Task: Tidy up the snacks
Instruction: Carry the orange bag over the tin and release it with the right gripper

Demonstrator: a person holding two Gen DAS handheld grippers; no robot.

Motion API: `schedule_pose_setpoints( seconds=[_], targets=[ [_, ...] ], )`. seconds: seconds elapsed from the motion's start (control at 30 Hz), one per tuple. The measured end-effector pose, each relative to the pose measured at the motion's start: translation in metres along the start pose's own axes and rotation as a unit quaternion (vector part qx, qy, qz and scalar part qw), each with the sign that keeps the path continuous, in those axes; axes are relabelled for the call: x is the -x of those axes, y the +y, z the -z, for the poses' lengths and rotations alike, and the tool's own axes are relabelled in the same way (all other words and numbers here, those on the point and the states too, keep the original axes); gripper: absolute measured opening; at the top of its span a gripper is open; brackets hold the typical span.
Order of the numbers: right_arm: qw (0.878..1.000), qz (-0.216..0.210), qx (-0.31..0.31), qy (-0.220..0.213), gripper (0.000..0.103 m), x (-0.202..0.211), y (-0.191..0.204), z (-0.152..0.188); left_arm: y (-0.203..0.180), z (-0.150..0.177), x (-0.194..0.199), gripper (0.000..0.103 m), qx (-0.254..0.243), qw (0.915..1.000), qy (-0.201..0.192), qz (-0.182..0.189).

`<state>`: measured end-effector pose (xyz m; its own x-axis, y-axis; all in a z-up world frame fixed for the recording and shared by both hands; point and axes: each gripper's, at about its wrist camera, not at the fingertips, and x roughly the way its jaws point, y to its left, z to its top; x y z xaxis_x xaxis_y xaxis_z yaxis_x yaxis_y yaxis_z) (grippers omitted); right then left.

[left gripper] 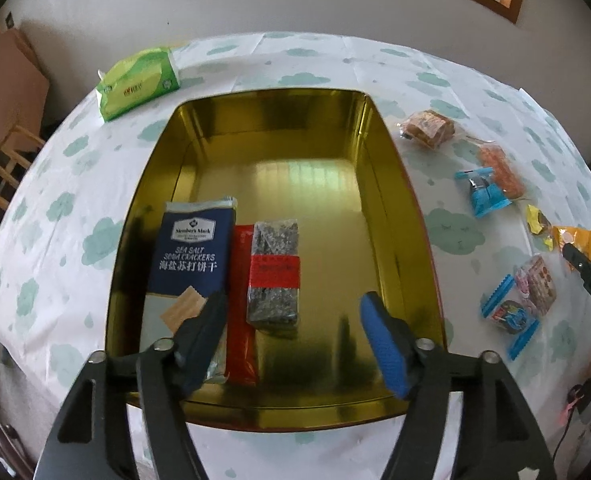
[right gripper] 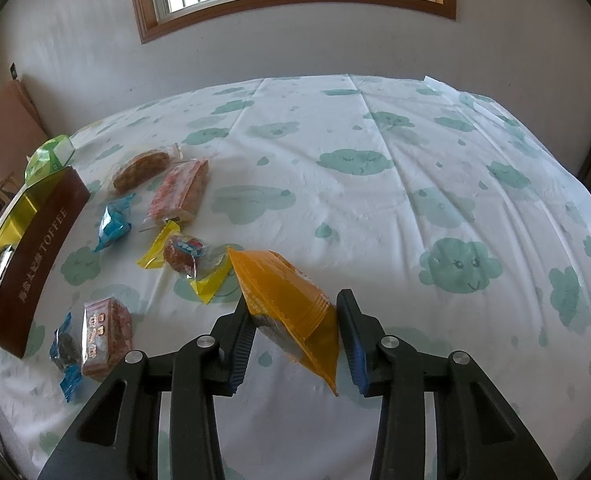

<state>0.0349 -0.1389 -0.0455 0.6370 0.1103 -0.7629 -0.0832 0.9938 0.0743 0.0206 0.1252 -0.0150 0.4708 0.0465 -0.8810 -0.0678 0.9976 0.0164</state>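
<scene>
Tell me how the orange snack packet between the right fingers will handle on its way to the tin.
The orange snack packet is probably light and floppy: it is thin film, creased, and one corner hangs below the right gripper. The glossy wrapper may be slippery, so it could slide in the grip. Its contents look soft or crushable, so a hard squeeze seems risky. The gold tin has bare floor for it.

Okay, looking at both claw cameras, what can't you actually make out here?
- Red packet in the tin, left wrist view: label hidden under the seaweed pack and the left claw.
- Orange packet, right wrist view: print faces away, lower edge hidden by right claw fingers.
- Tin, right wrist view: cut off by left edge.
</scene>
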Motion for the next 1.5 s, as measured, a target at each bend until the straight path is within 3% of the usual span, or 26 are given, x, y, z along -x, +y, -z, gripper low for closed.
schedule_pose_setpoints(
  seconds=[0.57, 0.87, 1.3, 1.5],
  targets=[
    [0.999, -0.018, 0.021, -0.020, 0.039, 0.018, -0.036, -0.015, -0.004, 0.000, 0.023, 0.077, -0.007, 0.9994, -0.032, 0.014],
    [0.994, -0.073, 0.070, -0.029, 0.039, 0.029, -0.050, -0.026, 0.025, -0.003, 0.041, 0.082, 0.032, 0.9975, -0.062, 0.002],
    [0.975, -0.167, 0.143, -0.025, 0.039, 0.031, -0.073, -0.044, 0.085, 0.005, 0.040, 0.083, 0.107, 0.9921, -0.060, -0.027],
    [0.966, -0.193, 0.169, -0.018, 0.039, 0.027, -0.057, -0.048, 0.104, 0.011, 0.038, 0.083, 0.127, 0.9898, -0.054, -0.034]
  ],
)
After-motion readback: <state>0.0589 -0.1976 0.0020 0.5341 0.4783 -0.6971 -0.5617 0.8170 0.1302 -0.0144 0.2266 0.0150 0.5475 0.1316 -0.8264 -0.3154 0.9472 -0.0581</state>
